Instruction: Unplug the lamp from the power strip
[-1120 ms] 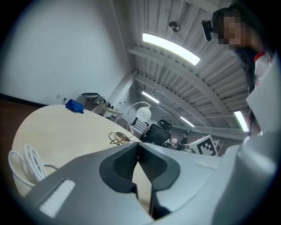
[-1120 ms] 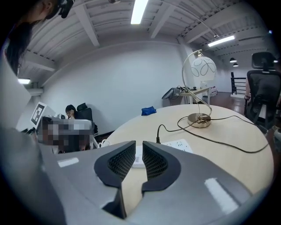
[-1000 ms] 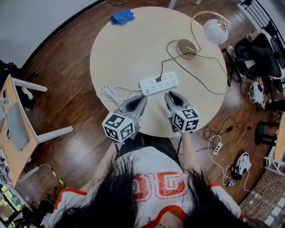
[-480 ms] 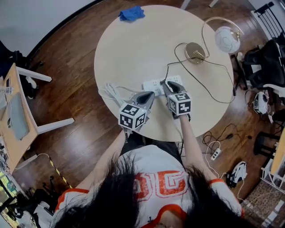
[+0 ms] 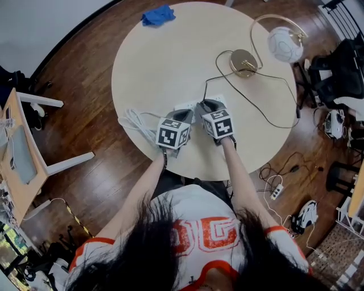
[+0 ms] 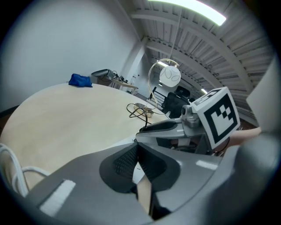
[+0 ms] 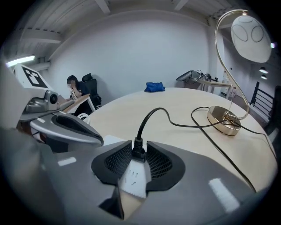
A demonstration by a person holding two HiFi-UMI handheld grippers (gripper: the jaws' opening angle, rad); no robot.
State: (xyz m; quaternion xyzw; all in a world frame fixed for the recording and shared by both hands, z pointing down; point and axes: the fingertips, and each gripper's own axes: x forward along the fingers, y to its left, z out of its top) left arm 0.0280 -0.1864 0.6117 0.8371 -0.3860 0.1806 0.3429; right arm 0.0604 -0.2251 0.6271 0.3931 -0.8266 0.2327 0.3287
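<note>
1. Now right gripper [image 7: 139,148] reaches low over the table [image 5: 159,62], jaws opening astride the lamp plug [image 7: 138,154], which is seated in the power strip [image 7: 131,178].
2. Alongside lies left gripper [image 6: 137,147], jaws pinched together, empty.

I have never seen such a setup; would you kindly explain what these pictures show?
A person holds a hand tool with two jaws in each hand; no robot. One picture looks down from a head camera; the other two look along each tool's jaws. On the round table lie a power strip, a lamp, a blue cloth and a white cable. The right gripper is opening its jaws around the lamp's black plug, plugged into the strip. The left gripper has its jaws together, holding nothing.
</note>
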